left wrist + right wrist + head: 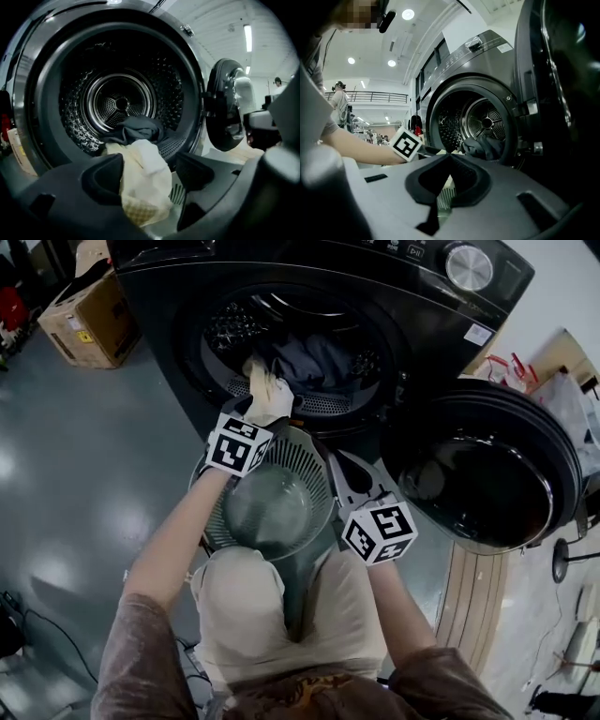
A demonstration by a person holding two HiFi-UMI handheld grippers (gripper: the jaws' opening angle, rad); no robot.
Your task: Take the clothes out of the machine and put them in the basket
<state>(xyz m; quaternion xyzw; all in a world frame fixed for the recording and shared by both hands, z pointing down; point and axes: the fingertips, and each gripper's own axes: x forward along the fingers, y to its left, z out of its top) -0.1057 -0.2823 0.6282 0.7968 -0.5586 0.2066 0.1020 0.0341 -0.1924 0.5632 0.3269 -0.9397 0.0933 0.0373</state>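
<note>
The black washing machine (375,296) stands with its drum open. A dark garment (314,360) (136,129) (483,145) lies at the drum's front. A cream cloth (267,385) (145,178) hangs over the drum lip. My left gripper (265,407) (150,173) is at the lip with its jaws apart; the cloth hangs between them, against the left pad and clear of the right one. The round grey slatted basket (309,451) (177,192) (446,197) sits on the floor below the opening. My right gripper (349,474) (450,157) hovers over the basket's right rim, tips together, holding nothing.
The machine's round door (487,474) (225,108) stands swung open to the right. A cardboard box (89,315) sits on the floor at the far left. Wooden boards (473,587) lie at the right, and cables (37,629) trail at the lower left.
</note>
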